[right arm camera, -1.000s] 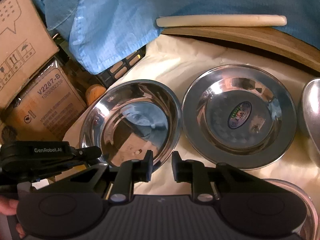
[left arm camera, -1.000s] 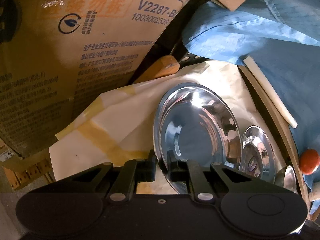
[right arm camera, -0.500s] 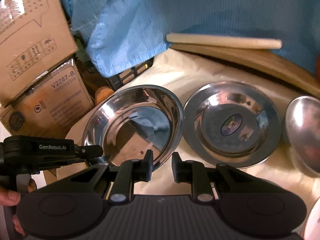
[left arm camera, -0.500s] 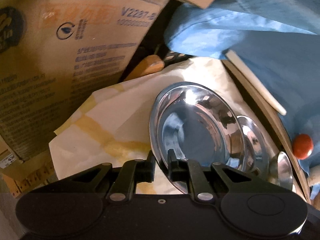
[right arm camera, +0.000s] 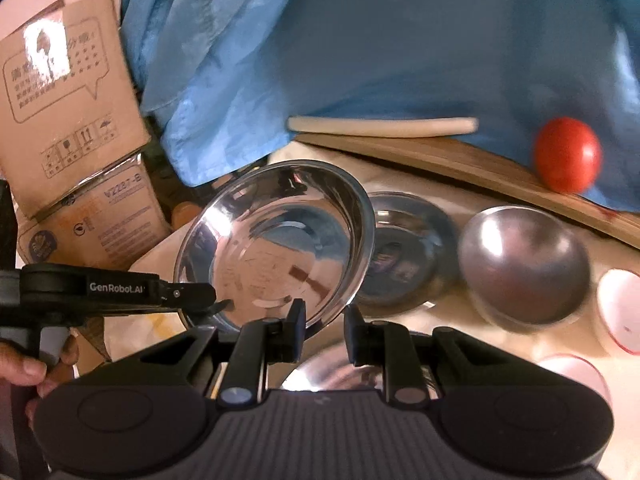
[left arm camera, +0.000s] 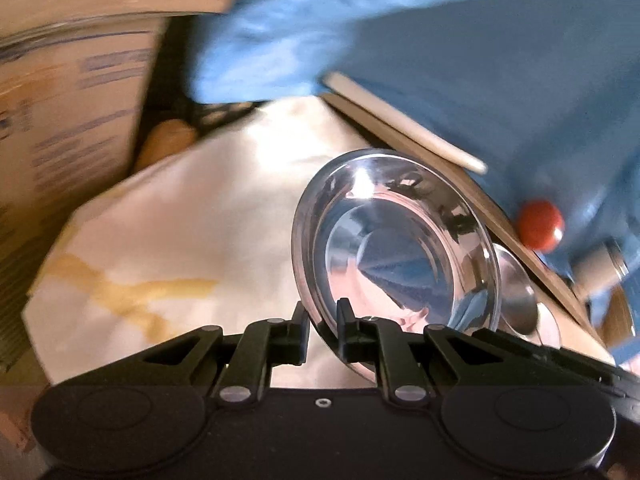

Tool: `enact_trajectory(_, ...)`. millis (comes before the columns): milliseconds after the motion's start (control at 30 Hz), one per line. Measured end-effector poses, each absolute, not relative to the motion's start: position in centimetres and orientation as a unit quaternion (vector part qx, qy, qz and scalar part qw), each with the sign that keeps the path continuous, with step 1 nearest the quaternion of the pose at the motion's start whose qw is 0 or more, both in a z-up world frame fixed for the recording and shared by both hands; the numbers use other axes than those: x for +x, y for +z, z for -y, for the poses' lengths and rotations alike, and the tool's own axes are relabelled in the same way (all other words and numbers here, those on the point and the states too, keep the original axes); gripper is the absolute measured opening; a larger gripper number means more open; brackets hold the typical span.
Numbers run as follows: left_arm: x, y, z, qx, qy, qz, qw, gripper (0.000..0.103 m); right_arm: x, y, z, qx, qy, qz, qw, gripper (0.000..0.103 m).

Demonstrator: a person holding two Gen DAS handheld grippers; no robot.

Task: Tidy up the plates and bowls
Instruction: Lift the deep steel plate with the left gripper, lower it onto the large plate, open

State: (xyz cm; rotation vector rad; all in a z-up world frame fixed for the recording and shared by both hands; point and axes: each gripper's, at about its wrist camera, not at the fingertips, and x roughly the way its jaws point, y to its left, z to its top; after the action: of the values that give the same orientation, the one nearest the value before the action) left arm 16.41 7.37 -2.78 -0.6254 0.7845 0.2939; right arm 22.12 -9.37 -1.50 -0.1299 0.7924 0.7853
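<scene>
Blue cloth (right arm camera: 400, 48) hangs across the back, cardboard boxes (right arm camera: 68, 92) stacked on the left. Steel bowl (left arm camera: 396, 256) is tilted up off the cream table cover (left arm camera: 192, 240), its near rim pinched in the left gripper (left arm camera: 323, 330). Right gripper (right arm camera: 323, 330) holds nothing, fingers narrowly apart, just beside that bowl. Steel plate (right arm camera: 404, 252) and overturned bowl (right arm camera: 524, 264) sit to its right. Tomato (right arm camera: 568, 154) on wooden board edge.
</scene>
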Motion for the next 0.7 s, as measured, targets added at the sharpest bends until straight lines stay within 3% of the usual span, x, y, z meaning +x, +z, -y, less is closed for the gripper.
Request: enact_trajectory(700, 19.1, -3.4, 0.4, -0.177, -0.01, -0.441, 0.88, 0.017, 19.4, -2.4, 19.1, -0.02, 0.29, -0.419, 0.86, 0.024)
